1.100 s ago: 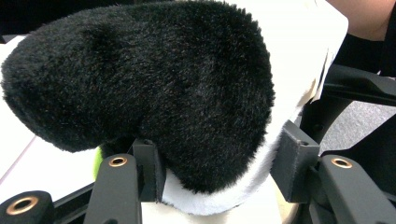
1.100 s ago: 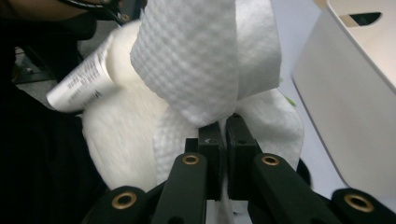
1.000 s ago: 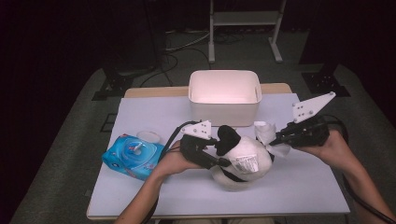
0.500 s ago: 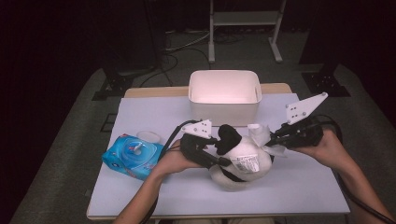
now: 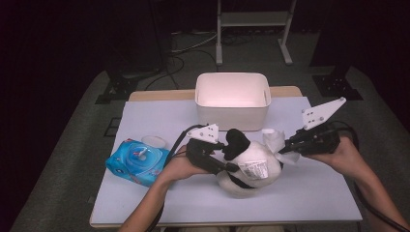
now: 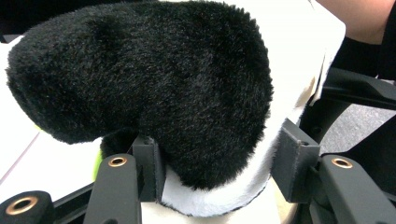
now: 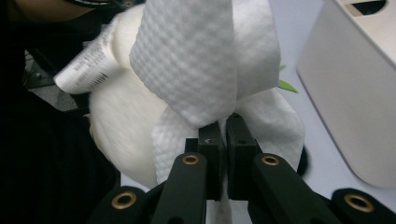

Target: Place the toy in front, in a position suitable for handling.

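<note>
Plush toy [image 5: 251, 166], white body with black limbs, lies near the front edge of the table [image 5: 159, 113], about midway between its left and right edges. A printed sewn-in tag [image 5: 255, 170] faces up on its white flank.

Left gripper [image 5: 223, 153] comes in from the toy's left. In the left gripper view its jaws stand partly apart around a black furry limb [image 6: 149, 88] of the toy, both pads pressed into the fur and the white plush below it: pinching the toy.

Right gripper [image 5: 282, 148] comes in from the toy's right, grey three-cornered plate [image 5: 323, 112] tilted up above it. In the right gripper view the jaws are pressed together on a white textured wipe [image 7: 201, 70]; the sheet folds upward from the pads and drapes against the toy's white body. In the high view the wipe [image 5: 273, 140] sits at the toy's right shoulder, touching it.

Blue wipes pack [image 5: 138, 162] lies near the table's left edge, well apart from the toy; its round lid flap [image 5: 153, 141] is open towards the back. White bin [image 5: 232, 99] stands at the back edge, centre, just behind the toy.

Both forearms enter from the front edge. A cable trails from each gripper.
</note>
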Available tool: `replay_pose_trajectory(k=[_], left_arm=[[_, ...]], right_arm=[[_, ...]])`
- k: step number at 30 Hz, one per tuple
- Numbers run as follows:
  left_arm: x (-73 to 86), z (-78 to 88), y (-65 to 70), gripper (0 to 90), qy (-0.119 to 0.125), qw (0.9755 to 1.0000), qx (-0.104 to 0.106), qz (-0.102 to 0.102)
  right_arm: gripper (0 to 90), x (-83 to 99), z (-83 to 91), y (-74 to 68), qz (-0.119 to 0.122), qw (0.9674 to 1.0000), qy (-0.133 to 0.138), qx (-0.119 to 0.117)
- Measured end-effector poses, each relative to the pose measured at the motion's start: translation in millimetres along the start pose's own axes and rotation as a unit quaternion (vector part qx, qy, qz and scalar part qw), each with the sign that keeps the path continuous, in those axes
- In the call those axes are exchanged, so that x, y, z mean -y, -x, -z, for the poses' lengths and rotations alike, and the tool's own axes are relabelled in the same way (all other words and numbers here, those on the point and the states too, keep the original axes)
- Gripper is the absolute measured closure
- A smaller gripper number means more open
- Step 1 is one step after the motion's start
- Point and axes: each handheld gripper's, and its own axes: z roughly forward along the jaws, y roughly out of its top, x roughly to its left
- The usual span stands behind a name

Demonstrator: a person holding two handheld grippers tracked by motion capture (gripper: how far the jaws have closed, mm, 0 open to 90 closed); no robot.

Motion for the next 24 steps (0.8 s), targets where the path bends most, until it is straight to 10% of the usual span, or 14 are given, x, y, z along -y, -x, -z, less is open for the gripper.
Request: replay_pose_trajectory(k=[17,24], left_arm=[[-1.0,-0.2,-0.2,45.0,0.002,1.0,-0.001,0.003],[-6.4,-4.8,-0.1,45.1,-0.006,1.0,-0.001,-0.004]], right_arm=[[86.1,6.7,4.5,-5.3,0.0,0.9999,0.011,-0.002],[86.0,-18.0,-3.4,-12.0,0.025,0.9994,0.018,-0.014]])
